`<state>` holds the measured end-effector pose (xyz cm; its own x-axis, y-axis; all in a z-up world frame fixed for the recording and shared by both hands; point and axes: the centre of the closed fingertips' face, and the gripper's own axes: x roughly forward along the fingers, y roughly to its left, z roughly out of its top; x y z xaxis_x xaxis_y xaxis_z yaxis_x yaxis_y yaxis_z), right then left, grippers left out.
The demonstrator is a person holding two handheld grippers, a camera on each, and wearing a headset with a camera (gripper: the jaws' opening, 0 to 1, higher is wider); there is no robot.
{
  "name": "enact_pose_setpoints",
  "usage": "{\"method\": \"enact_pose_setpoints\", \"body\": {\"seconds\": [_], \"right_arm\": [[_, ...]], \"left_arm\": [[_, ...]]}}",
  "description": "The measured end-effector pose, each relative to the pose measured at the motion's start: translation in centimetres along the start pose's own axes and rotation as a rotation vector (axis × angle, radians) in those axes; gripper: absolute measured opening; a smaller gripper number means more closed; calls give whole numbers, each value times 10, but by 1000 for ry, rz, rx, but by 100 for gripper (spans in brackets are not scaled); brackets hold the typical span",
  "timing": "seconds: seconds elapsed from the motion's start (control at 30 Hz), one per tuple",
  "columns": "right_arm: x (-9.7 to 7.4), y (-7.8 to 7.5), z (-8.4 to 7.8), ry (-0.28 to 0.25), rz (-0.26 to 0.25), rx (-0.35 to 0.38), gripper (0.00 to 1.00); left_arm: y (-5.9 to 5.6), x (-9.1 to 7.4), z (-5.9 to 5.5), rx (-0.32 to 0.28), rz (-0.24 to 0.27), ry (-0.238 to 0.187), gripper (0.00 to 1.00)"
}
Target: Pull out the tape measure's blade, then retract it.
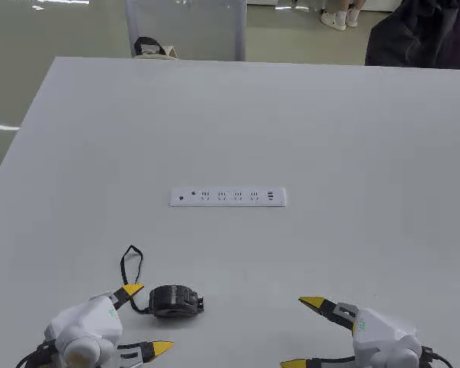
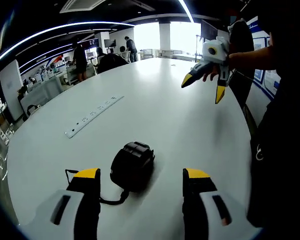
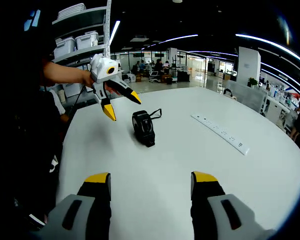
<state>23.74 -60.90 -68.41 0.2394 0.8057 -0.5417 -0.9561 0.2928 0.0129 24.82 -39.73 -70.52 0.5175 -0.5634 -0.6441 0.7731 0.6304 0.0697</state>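
Well, nothing is underway yet: the tape measure (image 1: 175, 300) lies on the table (image 1: 330, 138), nothing drawn out of it, just ahead of the left tool (image 1: 148, 318), jaws spread and empty. The right tool (image 1: 300, 332) hovers apart, spread too. Pulling and retracting both remain.

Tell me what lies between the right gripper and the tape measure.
Bare white tabletop, nothing else, from the right gripper to the tape measure; the right gripper view shows it plainly.

Open-plan office, desk rows (image 2: 50, 85), ceiling light strips (image 2: 40, 34), shelving (image 3: 77, 37)
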Motion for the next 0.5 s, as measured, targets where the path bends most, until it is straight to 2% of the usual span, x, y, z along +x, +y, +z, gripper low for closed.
{"method": "enact_pose_setpoints", "body": {"seconds": [0.2, 0.5], "right_arm": [[17, -4, 0, 4, 32, -36, 59], [44, -5, 0, 13, 92, -82, 52]], "left_arm": [[4, 13, -7, 61, -46, 42, 61], [11, 30, -8, 129, -103, 81, 58]]}}
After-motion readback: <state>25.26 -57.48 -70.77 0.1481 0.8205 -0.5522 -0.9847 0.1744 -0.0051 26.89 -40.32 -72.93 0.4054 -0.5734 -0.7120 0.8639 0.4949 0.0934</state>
